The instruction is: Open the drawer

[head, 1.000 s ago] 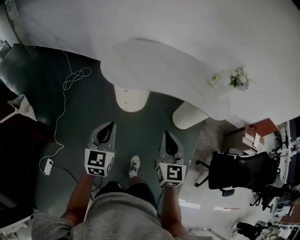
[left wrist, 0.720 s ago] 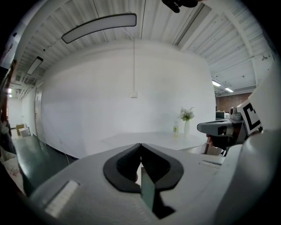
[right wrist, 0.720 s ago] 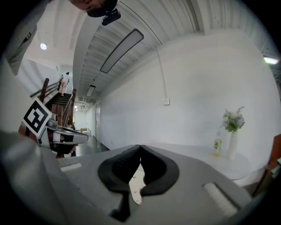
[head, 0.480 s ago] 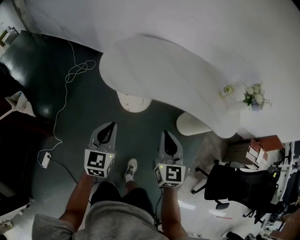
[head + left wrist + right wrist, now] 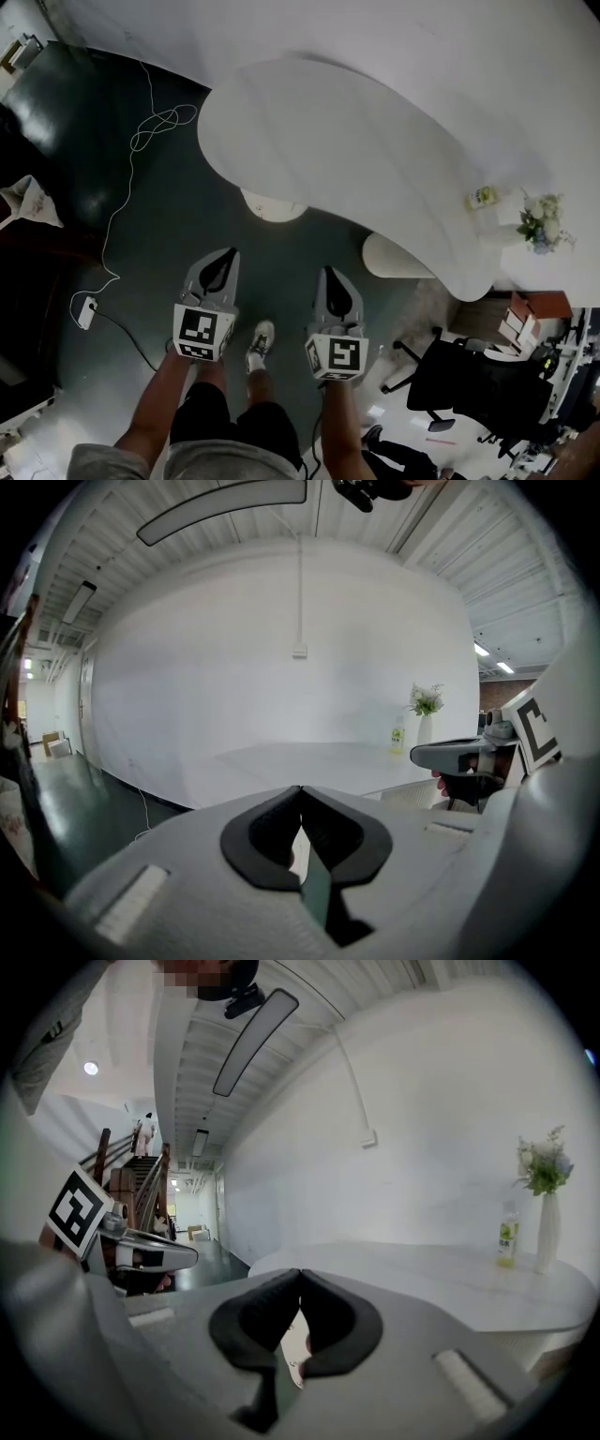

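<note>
Looks steeply down onto a dark green floor. At 6 o'clock, two forearms with the left tongs and the right tongs side by side, apart from each other, both pointing toward 12 o'clock. Left tongs pressed fully together, pads touching, nothing between them. Right tongs closed the same way, also empty. One shoe on the floor between the forearms.

From 11 round to 3 o'clock, a long curved white surface on two round white pedestals, with a small bottle and a vase of flowers near its 3 o'clock end. At 10 o'clock, a thin white cable looping over the floor. At 4 o'clock, a black office chair, and just beyond it a small brown unit, too small to check for drawer fronts.

No drawer to be made out in any view, and none under the white surface as far as shown.

Reads as the approach step: neither pair of tongs near any handle, the opening itself not yet begun. Calls next for finding the drawer front, bringing one pair of tongs level with its handle, spreading the pads, closing on the handle, then pulling straight back.
</note>
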`<state>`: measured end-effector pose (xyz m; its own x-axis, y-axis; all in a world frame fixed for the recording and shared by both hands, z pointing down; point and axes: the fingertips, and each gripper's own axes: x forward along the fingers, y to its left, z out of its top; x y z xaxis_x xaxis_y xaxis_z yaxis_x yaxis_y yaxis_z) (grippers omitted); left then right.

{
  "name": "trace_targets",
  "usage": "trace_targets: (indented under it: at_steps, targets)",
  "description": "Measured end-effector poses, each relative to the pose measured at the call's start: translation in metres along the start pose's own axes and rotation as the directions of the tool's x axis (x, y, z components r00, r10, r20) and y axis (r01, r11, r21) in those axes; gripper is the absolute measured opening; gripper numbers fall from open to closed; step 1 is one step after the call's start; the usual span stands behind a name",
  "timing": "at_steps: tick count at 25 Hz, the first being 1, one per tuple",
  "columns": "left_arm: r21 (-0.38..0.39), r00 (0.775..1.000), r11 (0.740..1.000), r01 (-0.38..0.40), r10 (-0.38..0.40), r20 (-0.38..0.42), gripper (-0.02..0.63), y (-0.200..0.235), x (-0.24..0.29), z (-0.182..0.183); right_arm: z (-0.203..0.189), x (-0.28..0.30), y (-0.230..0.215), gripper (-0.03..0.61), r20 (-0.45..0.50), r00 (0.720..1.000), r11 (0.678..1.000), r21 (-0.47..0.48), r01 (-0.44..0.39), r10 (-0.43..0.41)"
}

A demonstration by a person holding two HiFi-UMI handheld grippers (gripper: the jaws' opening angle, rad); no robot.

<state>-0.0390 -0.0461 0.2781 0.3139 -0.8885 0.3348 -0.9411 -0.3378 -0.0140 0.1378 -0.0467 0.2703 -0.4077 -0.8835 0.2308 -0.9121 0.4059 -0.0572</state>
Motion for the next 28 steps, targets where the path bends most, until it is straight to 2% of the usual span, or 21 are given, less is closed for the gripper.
trace_targets:
  at_steps: [13, 28]
  targets:
    - [0.0, 0.997, 0.998, 0.06, -0.06, -0.041, 0.009, 0.048, 0.085, -0.116, -0.107, 0.089, 0.006, 0.003, -0.022, 0.999, 0.999, 0.002, 0.049, -0.049]
    - [-0.007, 0.993, 0.996, 0.091, -0.091, -0.08, 0.009, 0.063, 0.185, -0.283, -0.282, 0.163, -0.006, 0.003, -0.107, 0.992, 0.998, -0.017, 0.058, -0.06]
